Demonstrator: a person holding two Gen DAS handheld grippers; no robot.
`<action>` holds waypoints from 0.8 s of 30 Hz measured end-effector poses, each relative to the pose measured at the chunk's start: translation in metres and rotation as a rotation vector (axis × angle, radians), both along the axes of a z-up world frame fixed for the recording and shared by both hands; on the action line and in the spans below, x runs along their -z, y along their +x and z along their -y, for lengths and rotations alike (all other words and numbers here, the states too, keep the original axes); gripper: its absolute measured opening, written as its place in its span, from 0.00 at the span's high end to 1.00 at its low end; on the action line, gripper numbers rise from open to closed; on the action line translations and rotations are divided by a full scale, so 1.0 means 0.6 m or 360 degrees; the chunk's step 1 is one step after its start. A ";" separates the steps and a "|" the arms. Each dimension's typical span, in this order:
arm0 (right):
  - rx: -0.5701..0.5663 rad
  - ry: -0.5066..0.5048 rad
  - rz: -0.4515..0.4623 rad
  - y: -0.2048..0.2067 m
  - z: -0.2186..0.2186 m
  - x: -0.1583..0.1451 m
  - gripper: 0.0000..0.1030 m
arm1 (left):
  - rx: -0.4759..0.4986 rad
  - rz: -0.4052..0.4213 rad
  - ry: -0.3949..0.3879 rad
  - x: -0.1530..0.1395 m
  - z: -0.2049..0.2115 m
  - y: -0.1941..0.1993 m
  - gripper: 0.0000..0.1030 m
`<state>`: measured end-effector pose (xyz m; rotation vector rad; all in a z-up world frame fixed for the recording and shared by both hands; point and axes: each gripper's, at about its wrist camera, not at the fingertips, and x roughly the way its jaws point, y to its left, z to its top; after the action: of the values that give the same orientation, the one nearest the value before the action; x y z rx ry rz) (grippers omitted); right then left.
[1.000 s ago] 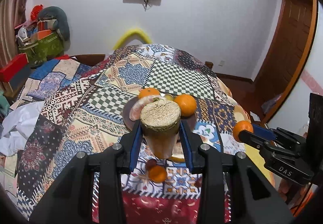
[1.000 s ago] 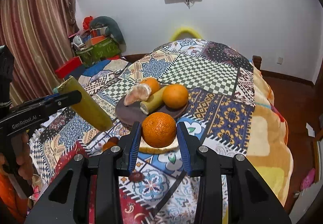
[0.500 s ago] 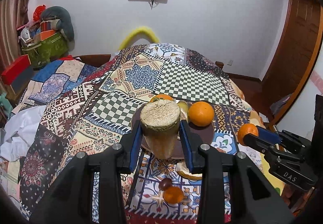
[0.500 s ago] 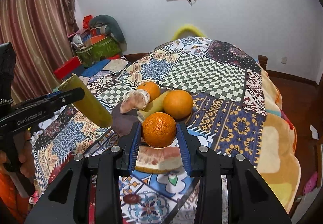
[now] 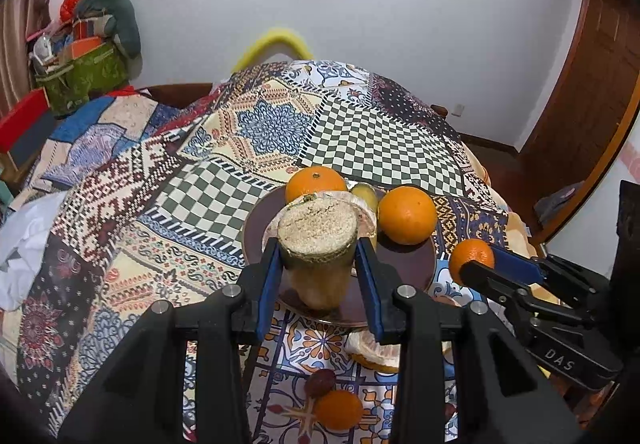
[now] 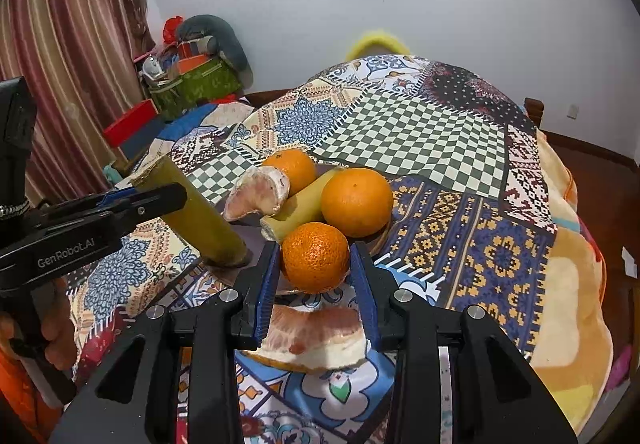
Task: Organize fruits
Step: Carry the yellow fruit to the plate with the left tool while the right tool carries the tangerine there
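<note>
Left gripper (image 5: 318, 268) clamps sugarcane piece (image 5: 318, 244), lower end touching plate (image 5: 416, 264); right gripper (image 6: 315, 276) clamps mandarin (image 6: 315, 257); risk: released cane topples, scattering plated fruit

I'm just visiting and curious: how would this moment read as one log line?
left gripper: shut on sugarcane piece, over plate | right gripper: shut on tangerine, at plate edge

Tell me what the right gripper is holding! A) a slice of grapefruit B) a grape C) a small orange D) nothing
C: the right gripper is shut on a small orange, pinched between its blue fingers above the edge of the plate.
</note>
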<state>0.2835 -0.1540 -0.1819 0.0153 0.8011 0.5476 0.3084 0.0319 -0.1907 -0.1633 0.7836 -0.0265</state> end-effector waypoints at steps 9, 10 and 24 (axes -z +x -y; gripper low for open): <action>-0.0032 -0.0012 -0.0044 0.025 -0.012 0.015 0.68 | 0.0015 -0.0040 0.0013 0.011 0.001 0.037 0.65; -0.0036 -0.0015 -0.0046 0.028 -0.014 0.016 0.68 | 0.0016 -0.0043 0.0014 0.013 0.001 0.042 0.65; -0.0152 -0.0148 -0.0076 0.057 -0.047 0.042 0.68 | -0.0068 -0.0083 -0.0069 0.029 -0.036 0.101 0.62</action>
<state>0.3175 -0.1256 -0.2069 -0.0961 0.8767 0.6018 0.3692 0.0534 -0.2084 -0.2223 0.8317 0.0015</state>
